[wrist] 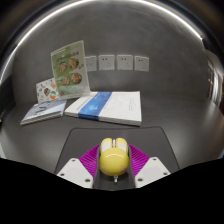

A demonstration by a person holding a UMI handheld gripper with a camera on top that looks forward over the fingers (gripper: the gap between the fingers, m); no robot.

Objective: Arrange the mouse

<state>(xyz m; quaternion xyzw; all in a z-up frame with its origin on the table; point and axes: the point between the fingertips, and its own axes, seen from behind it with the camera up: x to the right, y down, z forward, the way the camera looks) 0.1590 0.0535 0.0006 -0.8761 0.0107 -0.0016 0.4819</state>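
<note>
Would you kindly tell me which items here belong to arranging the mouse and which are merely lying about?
Belongs to the job:
yellow mouse, held between the gripper pads
dark mouse mat beneath it

Just lying about:
booklets
upright leaflet
wall sockets

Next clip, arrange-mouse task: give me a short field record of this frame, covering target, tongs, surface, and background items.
target: yellow mouse, lying between the tongs' fingers
tongs: fingers at both sides of the mouse, pads against it; appears gripped
surface: dark mouse mat beneath the mouse, on a grey table
background: white and blue booklets beyond the mat; upright leaflet behind them; wall sockets
</note>
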